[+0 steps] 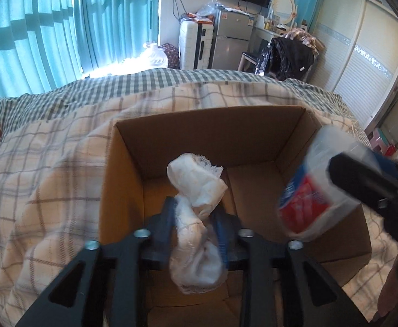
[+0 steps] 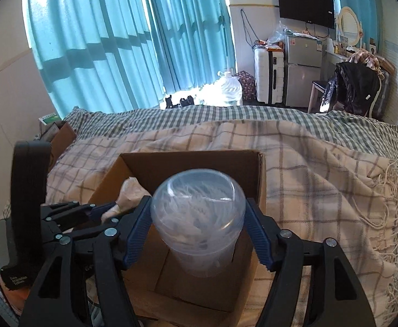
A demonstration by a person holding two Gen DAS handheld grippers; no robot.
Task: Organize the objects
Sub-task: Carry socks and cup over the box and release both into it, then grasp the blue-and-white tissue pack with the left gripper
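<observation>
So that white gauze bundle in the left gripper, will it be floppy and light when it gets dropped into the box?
Probably floppy: the gauze bundle bends and sags either side of the left hand-held gripper that pinches it. Likely light too, since it looks like thin, loosely wrapped cloth. It should land softly in the cardboard box and hardly roll.

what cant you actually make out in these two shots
- Left wrist view: the label on the plastic container is motion-blurred, unreadable.
- Both views: the cardboard box floor is partly hidden by the gauze roll and the container.
- Right wrist view: container contents are hazy through the lid.
</observation>
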